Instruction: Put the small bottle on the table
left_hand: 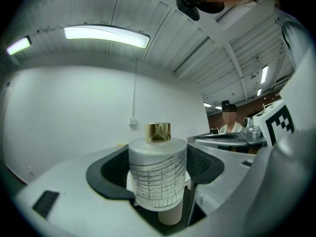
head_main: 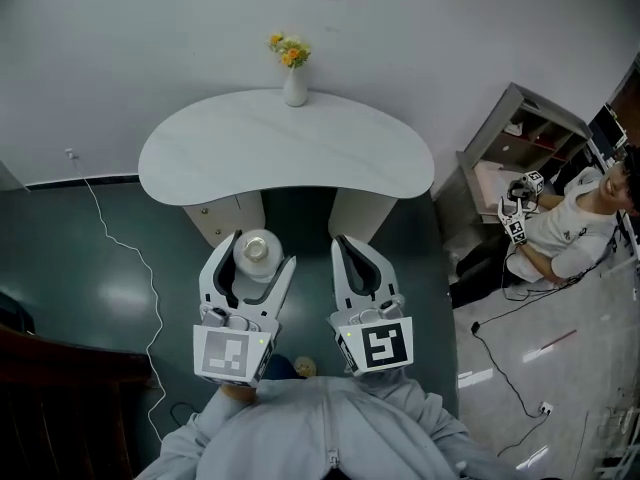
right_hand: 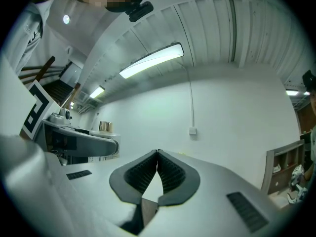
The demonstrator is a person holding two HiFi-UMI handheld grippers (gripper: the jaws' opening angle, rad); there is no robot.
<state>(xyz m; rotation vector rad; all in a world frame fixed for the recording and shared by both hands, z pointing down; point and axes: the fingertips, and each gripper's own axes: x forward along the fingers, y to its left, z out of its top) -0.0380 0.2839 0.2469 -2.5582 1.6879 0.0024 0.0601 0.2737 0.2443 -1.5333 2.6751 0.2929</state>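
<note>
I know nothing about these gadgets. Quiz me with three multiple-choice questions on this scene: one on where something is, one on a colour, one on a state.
1. Where is the vase with flowers?
A. at the far edge of the table
B. on the floor
C. in a gripper

2. What colour is the cap of the bottle?
A. black
B. gold
C. red

3. What state is the right gripper in?
A. shut on the bottle
B. wide open
C. shut and empty

Answers:
1 A: the vase stands on the table's far edge.
2 B: the cap shines gold.
3 C: its jaws meet with nothing between them. The left gripper holds the bottle.
</note>
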